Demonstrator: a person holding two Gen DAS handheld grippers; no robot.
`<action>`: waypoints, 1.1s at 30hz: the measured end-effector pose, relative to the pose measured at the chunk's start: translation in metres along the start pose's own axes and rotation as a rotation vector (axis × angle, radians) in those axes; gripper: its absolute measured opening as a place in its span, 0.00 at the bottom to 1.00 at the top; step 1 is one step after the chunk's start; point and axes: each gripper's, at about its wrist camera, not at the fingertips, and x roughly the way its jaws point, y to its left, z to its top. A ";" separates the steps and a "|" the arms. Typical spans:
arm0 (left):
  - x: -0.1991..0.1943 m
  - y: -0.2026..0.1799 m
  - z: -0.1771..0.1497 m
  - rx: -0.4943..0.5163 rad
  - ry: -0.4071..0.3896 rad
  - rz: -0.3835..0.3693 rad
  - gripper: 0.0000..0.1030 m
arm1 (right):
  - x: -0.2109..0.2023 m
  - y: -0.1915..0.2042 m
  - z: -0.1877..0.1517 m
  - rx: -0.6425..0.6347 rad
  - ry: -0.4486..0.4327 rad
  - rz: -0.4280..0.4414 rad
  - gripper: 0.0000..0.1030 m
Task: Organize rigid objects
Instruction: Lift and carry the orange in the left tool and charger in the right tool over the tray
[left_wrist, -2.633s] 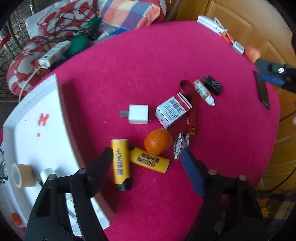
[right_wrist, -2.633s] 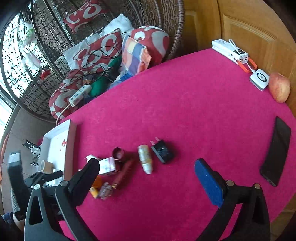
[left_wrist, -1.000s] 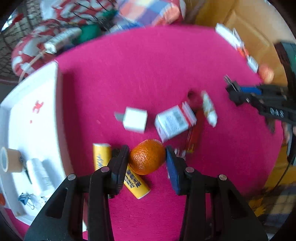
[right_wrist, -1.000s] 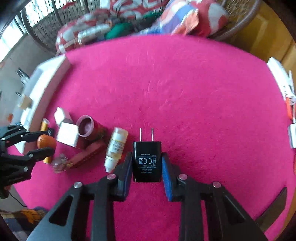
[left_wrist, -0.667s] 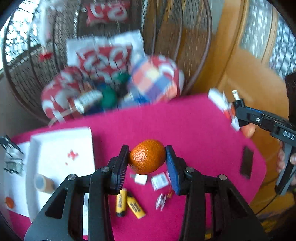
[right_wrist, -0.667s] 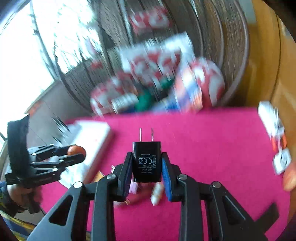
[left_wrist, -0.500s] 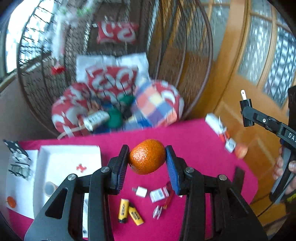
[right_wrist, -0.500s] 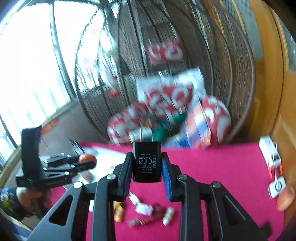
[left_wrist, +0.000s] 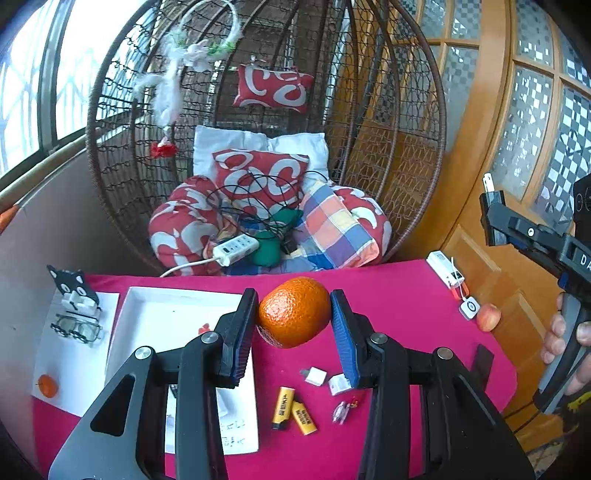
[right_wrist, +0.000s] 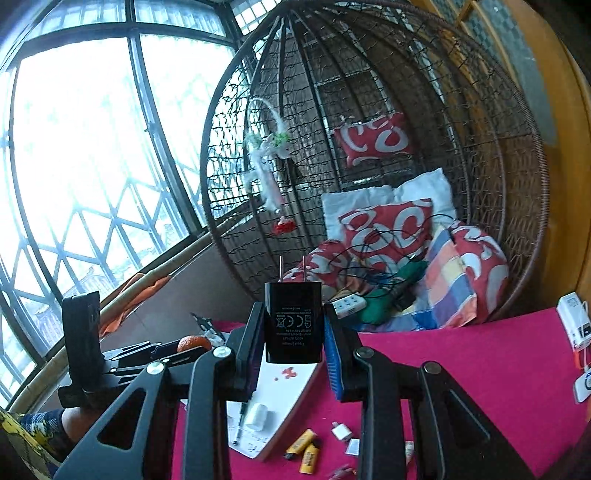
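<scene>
High above the pink table (left_wrist: 391, 295), my left gripper (left_wrist: 293, 301) is shut on an orange tangerine (left_wrist: 293, 314). My right gripper (right_wrist: 292, 310) is shut on a black plug charger (right_wrist: 293, 325) with its prongs pointing up. The left wrist view shows the right gripper (left_wrist: 493, 218) at the right edge, held by a hand (left_wrist: 565, 339). In the right wrist view the left gripper (right_wrist: 184, 349) and tangerine (right_wrist: 192, 342) appear low on the left. A white tray (left_wrist: 155, 314) lies at the table's left. Yellow cylinders (left_wrist: 293, 408), a white charger (left_wrist: 316, 376) and a small white box (left_wrist: 340, 384) lie far below.
A wicker egg chair (left_wrist: 369, 129) with cushions and a power strip (left_wrist: 234, 249) stands behind the table. A phone (left_wrist: 484, 360), an apple (left_wrist: 488, 316) and white devices (left_wrist: 445, 271) lie at the table's right. A glasses stand (left_wrist: 75, 306) and a second tangerine (left_wrist: 47, 386) sit at the left.
Both grippers have risen from the tabletop with their loads and tilted up, so the chair and windows now fill the views. The grips on tangerine and charger are unchanged.
</scene>
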 end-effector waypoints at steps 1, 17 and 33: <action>-0.002 0.003 -0.001 -0.004 -0.002 0.001 0.38 | 0.001 0.004 -0.001 -0.002 0.002 0.003 0.28; -0.013 0.056 -0.006 -0.037 0.019 0.019 0.38 | 0.043 0.042 -0.009 -0.010 0.058 0.043 0.28; -0.021 0.105 -0.008 -0.054 0.022 -0.010 0.38 | 0.076 0.084 -0.016 -0.011 0.106 0.062 0.28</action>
